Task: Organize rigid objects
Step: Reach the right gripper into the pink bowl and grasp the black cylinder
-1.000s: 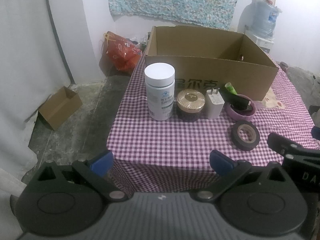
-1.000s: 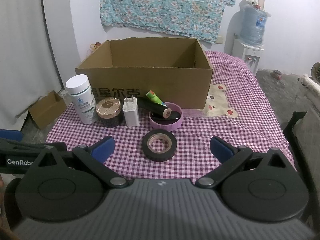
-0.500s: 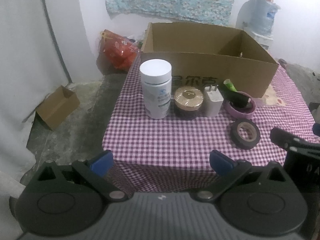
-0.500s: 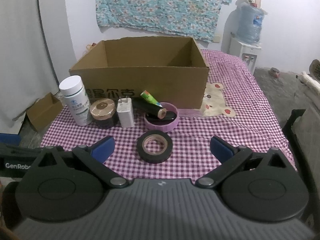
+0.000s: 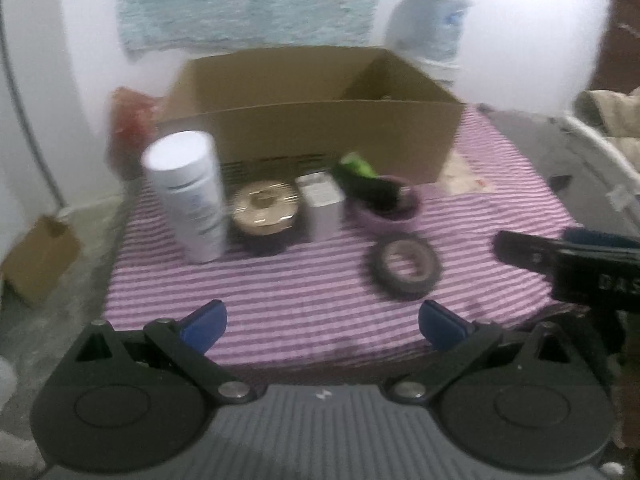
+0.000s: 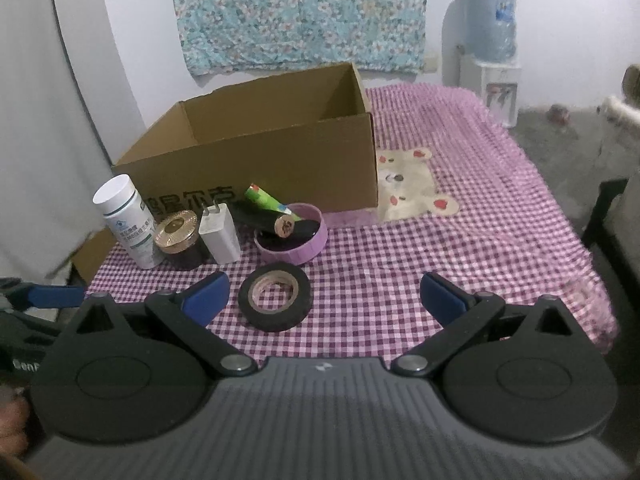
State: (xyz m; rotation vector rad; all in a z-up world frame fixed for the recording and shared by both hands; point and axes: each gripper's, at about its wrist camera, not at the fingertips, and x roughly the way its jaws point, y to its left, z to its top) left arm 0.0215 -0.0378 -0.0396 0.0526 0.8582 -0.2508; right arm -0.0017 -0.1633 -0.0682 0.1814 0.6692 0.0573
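Observation:
On the purple checked table a row stands before an open cardboard box (image 6: 256,152) (image 5: 320,120): a white bottle (image 6: 127,222) (image 5: 188,196), a gold-lidded jar (image 6: 178,234) (image 5: 264,210), a white charger (image 6: 220,228) (image 5: 322,204), and a purple dish (image 6: 292,236) (image 5: 386,210) holding a black and green tube (image 6: 272,210). A black tape roll (image 6: 275,296) (image 5: 404,266) lies nearer. My left gripper (image 5: 320,322) and right gripper (image 6: 324,300) are open and empty, short of the objects. The left wrist view is blurred.
A water dispenser (image 6: 490,48) stands at the back right. A small cardboard box (image 5: 36,260) sits on the floor to the left, and a red bag (image 5: 128,120) lies behind the table. A bear patch (image 6: 412,184) marks the cloth right of the box.
Both grippers have swung: the left view turned right and blurred, the right view shifted so the objects moved left. Both stay open. The objects have not moved.

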